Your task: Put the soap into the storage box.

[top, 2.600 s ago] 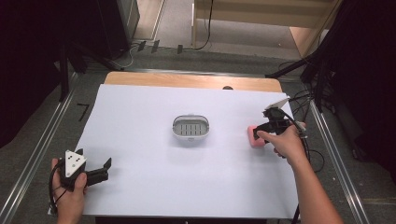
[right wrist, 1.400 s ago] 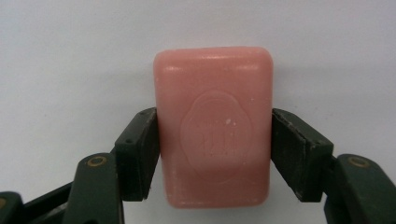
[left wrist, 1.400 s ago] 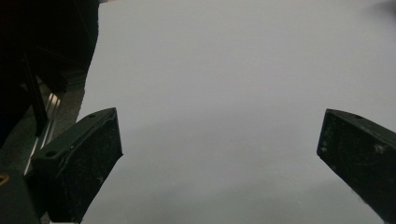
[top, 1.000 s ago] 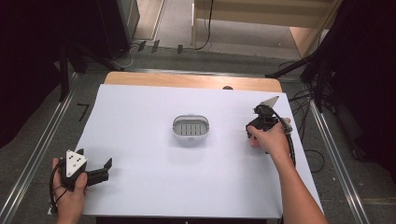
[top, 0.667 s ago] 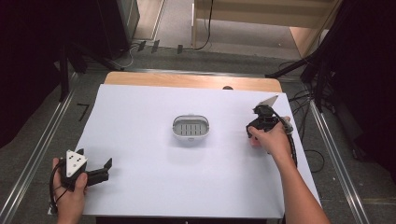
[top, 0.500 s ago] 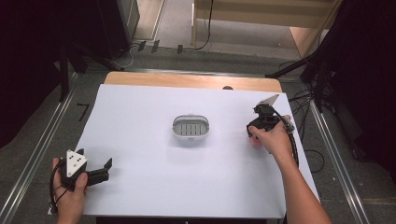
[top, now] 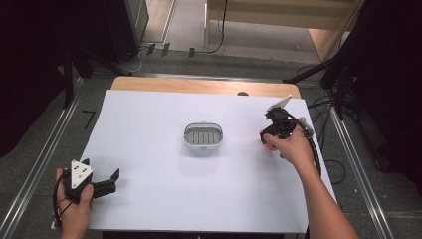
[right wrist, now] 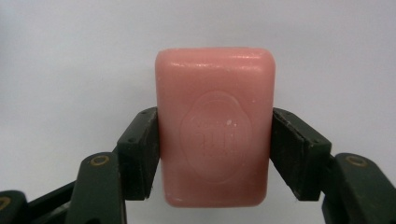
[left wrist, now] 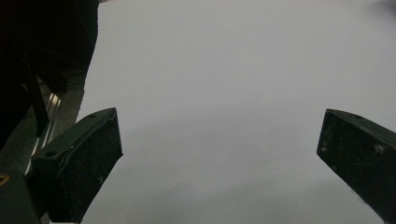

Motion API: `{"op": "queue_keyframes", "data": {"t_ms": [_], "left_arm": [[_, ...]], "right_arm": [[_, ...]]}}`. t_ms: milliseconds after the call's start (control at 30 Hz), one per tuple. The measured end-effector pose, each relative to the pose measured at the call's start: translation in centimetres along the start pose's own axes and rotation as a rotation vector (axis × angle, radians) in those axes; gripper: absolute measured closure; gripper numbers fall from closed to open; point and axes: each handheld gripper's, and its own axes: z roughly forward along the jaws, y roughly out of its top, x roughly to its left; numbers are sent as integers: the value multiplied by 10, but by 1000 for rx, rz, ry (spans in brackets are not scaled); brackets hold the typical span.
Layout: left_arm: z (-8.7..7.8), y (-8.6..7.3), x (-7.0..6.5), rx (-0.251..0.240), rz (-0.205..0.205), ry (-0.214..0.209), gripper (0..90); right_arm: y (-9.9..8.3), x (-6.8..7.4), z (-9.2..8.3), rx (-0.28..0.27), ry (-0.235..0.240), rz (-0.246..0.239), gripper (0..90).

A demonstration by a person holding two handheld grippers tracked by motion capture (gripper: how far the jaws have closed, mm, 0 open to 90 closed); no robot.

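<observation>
Right tool (right wrist: 215, 154) nearer, clamping pink soap (right wrist: 215, 126)

The table (top: 149, 124) is a wide rectangle covered almost edge to edge by a plain white sheet (top: 209, 189), with a strip of bare light wood (top: 199, 85) showing along the far side. A small dark round spot (top: 242, 93) sits on that strip, right where it meets the white. Near the middle of the white surface stands a small white oval dish (top: 203, 135) with a slotted, grey-looking floor, well apart from every edge. In the left gripper view the same white surface (left wrist: 224, 84) is smooth and unmarked, running out to its edge at the left.
</observation>
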Motion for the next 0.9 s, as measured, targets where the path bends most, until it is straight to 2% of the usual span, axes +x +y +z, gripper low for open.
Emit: {"op": "queue_keyframes", "data": {"t_ms": [33, 133, 267, 333, 367, 400, 433, 533, 567, 633, 667, 700, 733, 833, 900], "left_arm": [[0, 0, 0, 0, 0, 0, 5], [0, 0, 0, 0, -1, 0, 5], [0, 0, 0, 0, 0, 1, 5], [0, 0, 0, 0, -1, 0, 5], [0, 0, 0, 0, -1, 0, 5], [0, 0, 0, 1, -1, 0, 5], [0, 0, 0, 0, -1, 0, 5], [0, 0, 0, 1, -2, 1, 5], [0, 0, 0, 1, -2, 1, 5], [0, 0, 0, 1, -2, 1, 5], [0, 0, 0, 1, -2, 1, 5], [0, 0, 0, 1, -1, -1, 5], [0, 0, 0, 1, -1, -1, 5], [0, 0, 0, 0, -1, 0, 5], [0, 0, 0, 0, -1, -1, 5]], "right_arm": [[0, 4, 0, -29, 1, -88, 391], [2, 7, -2, -10, 21, -144, 391], [4, 11, -2, -28, 38, -272, 391], [6, 13, -2, -15, 51, -332, 392], [6, 13, -2, -15, 51, -332, 392], [7, 17, -1, -13, 61, -416, 392], [7, 19, -1, -15, 58, -445, 392], [7, 25, -1, -13, 57, -508, 392], [7, 25, -1, -13, 57, -508, 392], [6, 32, -1, -17, 60, -588, 392], [6, 32, -1, -17, 60, -588, 392], [5, 34, -2, -20, 54, -617, 392], [4, 39, -2, -18, 48, -669, 392], [4, 45, -4, -24, 65, -717, 392], [4, 48, -4, -34, 73, -732, 392]]}}
